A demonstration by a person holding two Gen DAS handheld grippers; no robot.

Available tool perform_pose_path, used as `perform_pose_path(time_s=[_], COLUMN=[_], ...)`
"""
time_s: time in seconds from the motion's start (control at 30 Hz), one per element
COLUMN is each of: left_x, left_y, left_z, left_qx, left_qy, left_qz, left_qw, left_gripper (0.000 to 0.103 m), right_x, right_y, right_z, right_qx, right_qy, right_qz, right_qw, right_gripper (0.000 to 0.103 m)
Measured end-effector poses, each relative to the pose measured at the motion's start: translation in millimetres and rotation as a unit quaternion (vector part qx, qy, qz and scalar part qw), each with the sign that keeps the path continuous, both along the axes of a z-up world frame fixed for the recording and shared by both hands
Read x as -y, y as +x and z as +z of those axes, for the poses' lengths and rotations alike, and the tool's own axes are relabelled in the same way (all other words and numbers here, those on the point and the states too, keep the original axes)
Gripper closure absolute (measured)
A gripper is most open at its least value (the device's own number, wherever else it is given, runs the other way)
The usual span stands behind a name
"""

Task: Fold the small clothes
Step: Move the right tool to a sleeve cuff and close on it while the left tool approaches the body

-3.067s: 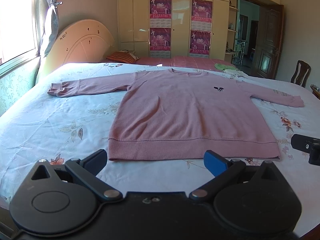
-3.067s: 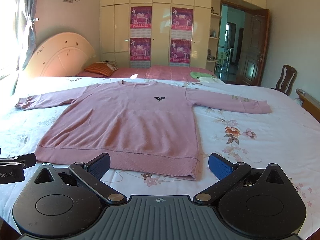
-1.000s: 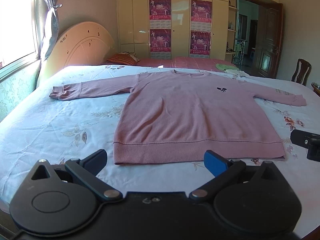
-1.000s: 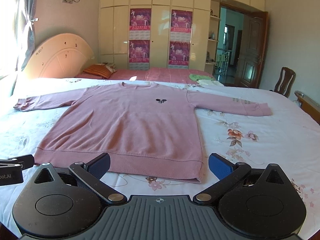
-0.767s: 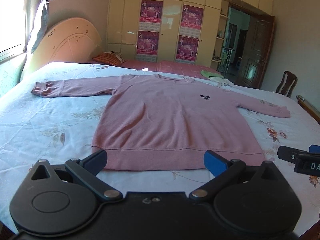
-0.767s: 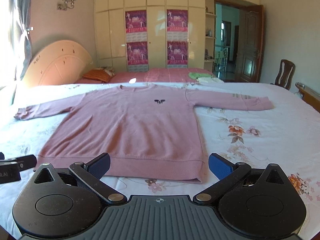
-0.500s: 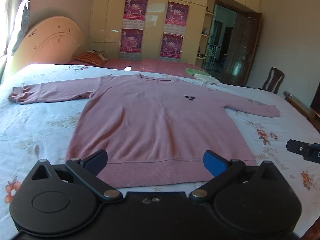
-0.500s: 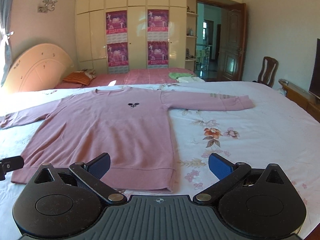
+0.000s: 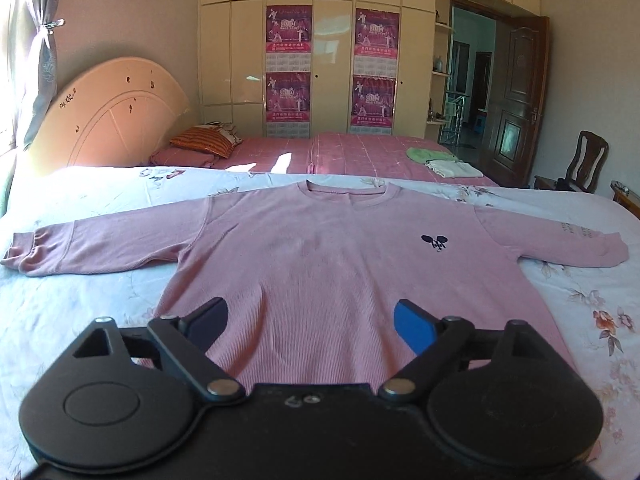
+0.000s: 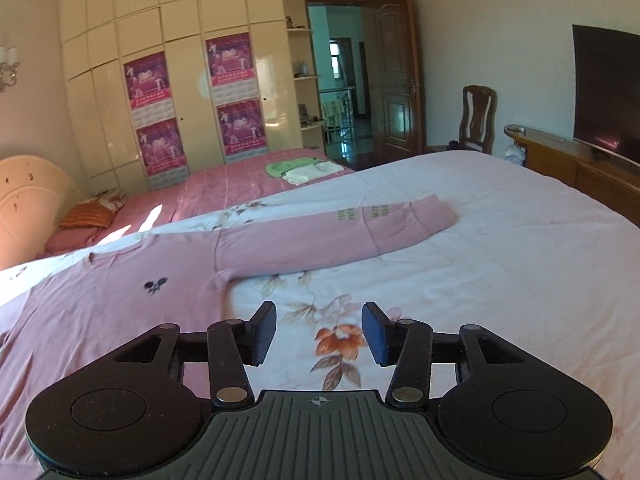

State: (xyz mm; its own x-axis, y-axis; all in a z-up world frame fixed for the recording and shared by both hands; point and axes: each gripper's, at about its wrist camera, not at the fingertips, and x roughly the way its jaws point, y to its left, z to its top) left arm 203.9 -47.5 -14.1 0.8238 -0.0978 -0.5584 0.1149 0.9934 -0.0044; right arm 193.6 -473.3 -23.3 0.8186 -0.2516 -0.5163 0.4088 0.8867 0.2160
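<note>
Bright window sunlight, fisheye edges, slight blur

1 pink sweater (image 9: 320, 264), 2 beds — floral one (image 9: 80, 304), pink one (image 9: 360, 156); 4 posters (image 9: 289, 30), 1 chair (image 9: 588, 160).

The sweater (image 9: 320, 256) is matt, finely ribbed pink knit cloth. The bed (image 10: 520, 264) wears smooth floral cotton sheeting. At the frame's top, wardrobe doors (image 9: 248, 60) gleam glossy cream; the door (image 9: 520, 96) is polished dark wood.

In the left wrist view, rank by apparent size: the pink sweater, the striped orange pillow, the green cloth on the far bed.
1. pink sweater, far the largest, though nearest.
2. striped orange pillow.
3. green cloth, slightly smaller.
</note>
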Motion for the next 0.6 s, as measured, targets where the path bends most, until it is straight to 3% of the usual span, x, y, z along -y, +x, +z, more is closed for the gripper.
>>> perform_pose_path(time_s=[0.2,0.27,0.3,0.4,0.5,0.6], left_x=[13,18,20,26,36,49], left_y=[57,71,78,95,106,112], left_z=[-29,-39,-43,-58,-69,-73], left_qx=[-0.043,-0.054,-0.059,-0.076,-0.095,-0.1], left_qy=[0.022,0.03,0.031,0.034,0.029,0.032], left_qz=[0.018,0.022,0.026,0.036,0.04,0.034], left_qw=[0.9987,0.9979,0.9975,0.9959,0.9943,0.9939], left_gripper=[0.019,0.019,0.019,0.019,0.019,0.019], right_x=[104,136,153,195,225,233], right_y=[79,102,108,122,129,133], right_z=[-36,-55,-64,-89,-114,-111], right_qx=[0.004,-0.007,-0.01,-0.012,-0.01,0.004], right_qy=[0.052,0.081,0.097,0.161,0.256,0.263], right_qz=[-0.055,-0.073,-0.084,-0.098,-0.087,-0.067], right_qw=[0.997,0.994,0.992,0.982,0.963,0.962], right_gripper=[0.057,0.076,0.079,0.079,0.079,0.079])
